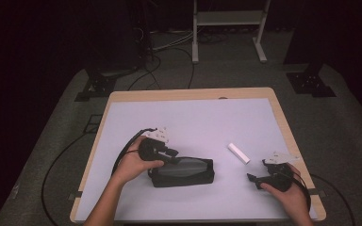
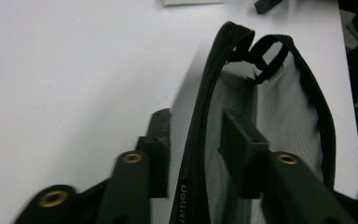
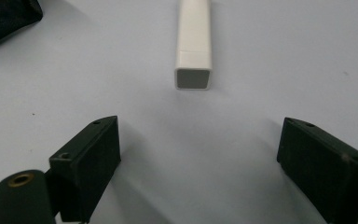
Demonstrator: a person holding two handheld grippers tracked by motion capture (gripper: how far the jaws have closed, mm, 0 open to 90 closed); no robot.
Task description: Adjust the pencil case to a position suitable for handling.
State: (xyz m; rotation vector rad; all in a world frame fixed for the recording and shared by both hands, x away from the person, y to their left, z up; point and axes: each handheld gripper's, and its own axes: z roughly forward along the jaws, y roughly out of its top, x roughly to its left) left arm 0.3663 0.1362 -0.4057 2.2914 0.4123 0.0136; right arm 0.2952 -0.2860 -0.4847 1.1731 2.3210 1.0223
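A black zip pouch [image 1: 188, 173] lies at the table's front middle, its mouth agape. My left gripper [image 1: 173, 157] is at the pouch's left end. In the left gripper view the pouch's zip rim [image 2: 198, 154] stands between the jaws of that gripper [image 2: 196, 116], one jaw outside on the table and one inside against the grey mesh lining [image 2: 289, 107]. A gap shows on both sides of the rim, so the gripper is open. A white square stick [image 1: 238, 153] lies to the pouch's right. My right gripper [image 1: 259, 170] rests near it, wide open and holding nothing [image 3: 200, 140], with the stick [image 3: 194, 42] straight ahead.
The white mat [image 1: 193, 117] covers a wood-edged table [image 1: 283, 117]. Beyond the far edge are a metal stand [image 1: 228, 28] and cables on the floor [image 1: 165, 66]. A corner of the pouch [image 3: 4, 18] lies at the top left of the right gripper view.
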